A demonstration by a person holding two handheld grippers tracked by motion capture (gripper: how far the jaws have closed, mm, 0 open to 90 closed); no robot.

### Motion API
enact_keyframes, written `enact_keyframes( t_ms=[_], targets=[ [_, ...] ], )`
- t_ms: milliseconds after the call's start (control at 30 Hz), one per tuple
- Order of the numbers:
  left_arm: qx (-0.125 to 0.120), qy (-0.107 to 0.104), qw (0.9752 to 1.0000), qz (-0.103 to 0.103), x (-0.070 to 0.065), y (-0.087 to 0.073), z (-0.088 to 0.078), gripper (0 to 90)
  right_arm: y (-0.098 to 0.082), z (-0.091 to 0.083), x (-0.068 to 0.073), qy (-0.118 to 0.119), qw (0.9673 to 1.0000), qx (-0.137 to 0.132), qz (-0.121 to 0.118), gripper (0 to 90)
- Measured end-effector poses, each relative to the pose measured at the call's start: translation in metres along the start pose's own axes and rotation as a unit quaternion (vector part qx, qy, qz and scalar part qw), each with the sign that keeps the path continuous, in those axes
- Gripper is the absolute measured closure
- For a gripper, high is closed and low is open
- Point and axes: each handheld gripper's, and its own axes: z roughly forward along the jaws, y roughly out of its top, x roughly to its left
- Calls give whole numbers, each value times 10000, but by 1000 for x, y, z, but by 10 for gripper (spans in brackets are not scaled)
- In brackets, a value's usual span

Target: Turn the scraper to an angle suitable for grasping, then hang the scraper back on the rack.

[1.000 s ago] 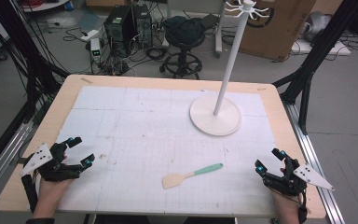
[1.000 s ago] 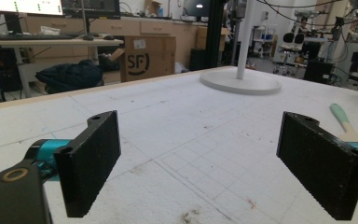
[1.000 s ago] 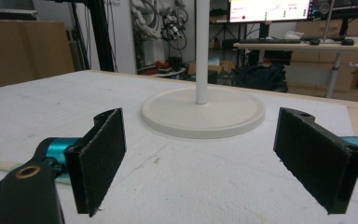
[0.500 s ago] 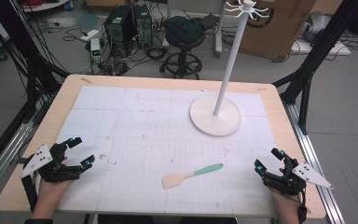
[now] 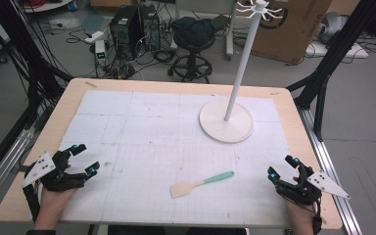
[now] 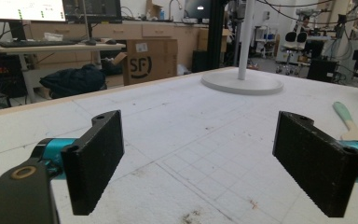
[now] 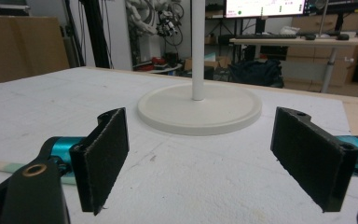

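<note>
Left tool (image 5: 81,159) resting near the bench's (image 5: 142,85) left front corner, jaws spread wide, nothing between them; in the left gripper view only bare white mat (image 6: 177,135) between the pads. Plenty of open mat ahead and to the right of it, no obstacle on the way toward the middle.

Spatula (image 5: 201,183) lying flat near the front middle of the bench, between the two tools and well apart from both. Pale blade toward the left, green handle (image 5: 219,177) angled up to the right. Likely light and fairly stiff, the blade thin and perhaps a little flexible; flat on the mat, so little to get a jaw under. Best hold probably across the green handle, narrow enough for the pads, with a firm squeeze since a smooth handle may slip or pivot. Handle end also seen at the right edge of the left gripper view (image 6: 342,112).

Farther back and right of centre, a white stand (image 5: 226,120): broad round base, tall thin pole, hooks at the top. Probably bottom-heavy but easy to knock at the pole; worth keeping clear of when lifting anything high.

Right tool (image 5: 281,166) near the right front corner, jaws likewise wide apart and empty; the stand's base straight ahead in the right gripper view (image 7: 200,109). Bench edge close on its right side, open mat to its left.
</note>
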Motion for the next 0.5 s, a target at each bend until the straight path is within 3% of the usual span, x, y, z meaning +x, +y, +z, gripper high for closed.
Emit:
enact_keyframes(
  t_ms=[133, 367, 500],
  targets=[
    [-44, 26, 10000, -78, 1, 0, -1, 150, 1, 2, -1, -10, 9999, 91, 143, 180],
    [71, 64, 9999, -114, 1, 2, 0, 134, 1, 1, -1, 55, 9999, 50, 101, 180],
    [76, -101, 9999, -67, -8, 12, 2, 136, 0, 1, -1, 48, 10000, 23, 81, 180]
  ],
)
